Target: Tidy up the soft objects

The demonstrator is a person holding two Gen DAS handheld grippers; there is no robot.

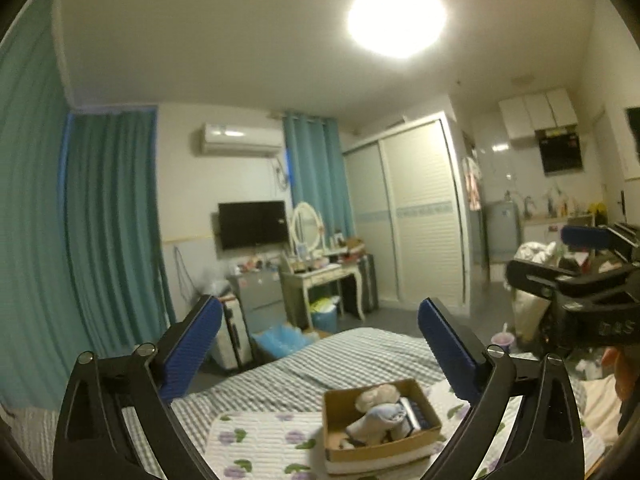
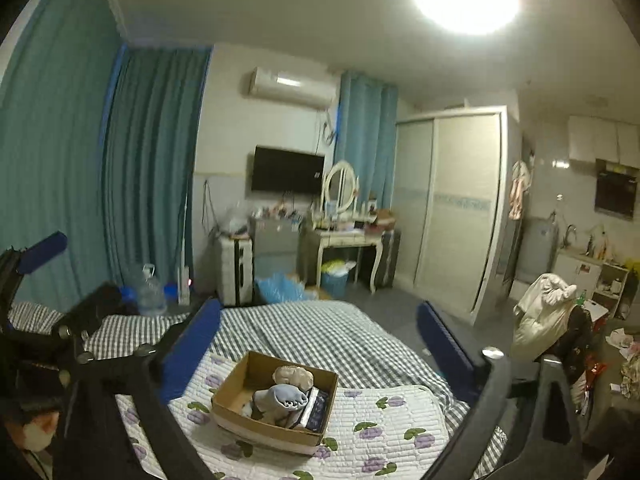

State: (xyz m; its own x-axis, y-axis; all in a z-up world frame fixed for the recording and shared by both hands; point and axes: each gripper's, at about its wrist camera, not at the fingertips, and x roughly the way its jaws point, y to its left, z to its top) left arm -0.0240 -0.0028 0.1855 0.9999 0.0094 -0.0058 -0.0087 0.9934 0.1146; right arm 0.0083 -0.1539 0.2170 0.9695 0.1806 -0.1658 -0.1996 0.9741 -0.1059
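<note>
Both grippers hang spread wide and empty above a bed: the left gripper [image 1: 320, 322] and right gripper [image 2: 318, 322] each frame a cardboard box [image 2: 240, 380] of rolled socks [image 2: 286, 398] on the floral quilt [image 2: 384, 432] below. Only the right wrist view shows a water jug [image 2: 150, 290]. No lettering reads clearly.

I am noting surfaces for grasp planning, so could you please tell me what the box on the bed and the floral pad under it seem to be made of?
The box looks like plain brown cardboard: matte, with thin folded walls and an open top. The floral pad looks like quilted fabric, probably cotton or a blend: stitched ridges cross its white surface, which is printed with purple flowers. The exact fibre cannot be told.
</note>
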